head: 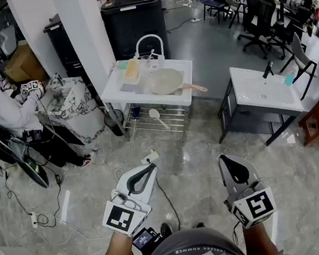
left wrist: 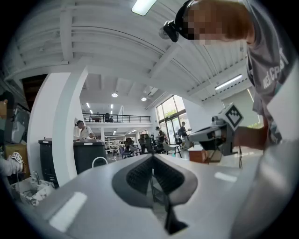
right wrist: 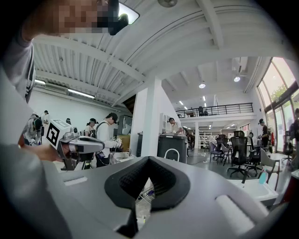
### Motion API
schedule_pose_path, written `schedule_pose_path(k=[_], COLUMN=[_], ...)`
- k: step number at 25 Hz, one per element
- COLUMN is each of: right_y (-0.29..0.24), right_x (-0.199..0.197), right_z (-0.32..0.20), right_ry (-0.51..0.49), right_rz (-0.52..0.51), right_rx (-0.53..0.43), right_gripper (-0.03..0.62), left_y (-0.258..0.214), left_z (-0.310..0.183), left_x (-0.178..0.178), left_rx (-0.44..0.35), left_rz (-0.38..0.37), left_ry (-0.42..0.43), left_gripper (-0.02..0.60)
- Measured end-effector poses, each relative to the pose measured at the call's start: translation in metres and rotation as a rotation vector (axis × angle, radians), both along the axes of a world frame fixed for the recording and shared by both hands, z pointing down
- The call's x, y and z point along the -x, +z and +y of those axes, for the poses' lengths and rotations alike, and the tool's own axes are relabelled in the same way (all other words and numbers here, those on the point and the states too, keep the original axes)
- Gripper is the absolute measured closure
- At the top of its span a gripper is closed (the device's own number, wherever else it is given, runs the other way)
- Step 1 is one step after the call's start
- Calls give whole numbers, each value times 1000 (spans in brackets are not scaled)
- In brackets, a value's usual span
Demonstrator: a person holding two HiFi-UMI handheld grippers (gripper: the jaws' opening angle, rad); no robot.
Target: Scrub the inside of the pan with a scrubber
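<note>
The pan [head: 164, 82] lies on a white sink table [head: 118, 93] a few steps ahead, its wooden handle [head: 195, 88] pointing right. Beside it, at the table's left, lies a yellow sponge-like block [head: 131, 69]; whether that is the scrubber I cannot tell. Both grippers are held low near the person's body, far from the table. My left gripper [head: 149, 168] is shut with nothing in it, pads meeting at the tip [left wrist: 152, 157]. My right gripper [head: 226, 160] is shut and empty too [right wrist: 148, 158]. Each gripper view shows the other gripper alongside: the right one [left wrist: 217, 133], the left one [right wrist: 74, 142].
A seated person [head: 6, 113] works at the left beside a cloth-covered stand. Cables [head: 41, 216] trail over the marble floor. A second white basin table [head: 262, 91] stands at the right, a black bin [head: 132, 19] behind the sink table, office chairs [head: 256, 17] farther back.
</note>
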State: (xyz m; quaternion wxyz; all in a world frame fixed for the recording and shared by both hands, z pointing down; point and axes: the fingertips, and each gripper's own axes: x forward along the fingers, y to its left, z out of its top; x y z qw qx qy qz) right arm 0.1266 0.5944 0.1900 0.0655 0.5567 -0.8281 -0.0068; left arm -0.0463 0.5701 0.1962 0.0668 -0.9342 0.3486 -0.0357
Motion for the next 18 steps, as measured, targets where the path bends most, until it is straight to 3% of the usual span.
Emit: schedule_pose_path(k=[10, 18], right_y=[0, 1], right_x=[12, 28], right_z=[-3, -6], right_ry=[7, 8], right_rz=[1, -55], right_rx=[7, 7], right_gripper=[594, 592], left_y=[3, 4], left_z=[-3, -4], left_x=[13, 30], left_rx=[-6, -6], left_rz=[7, 9], left_ry=[9, 16], left_gripper=[580, 580])
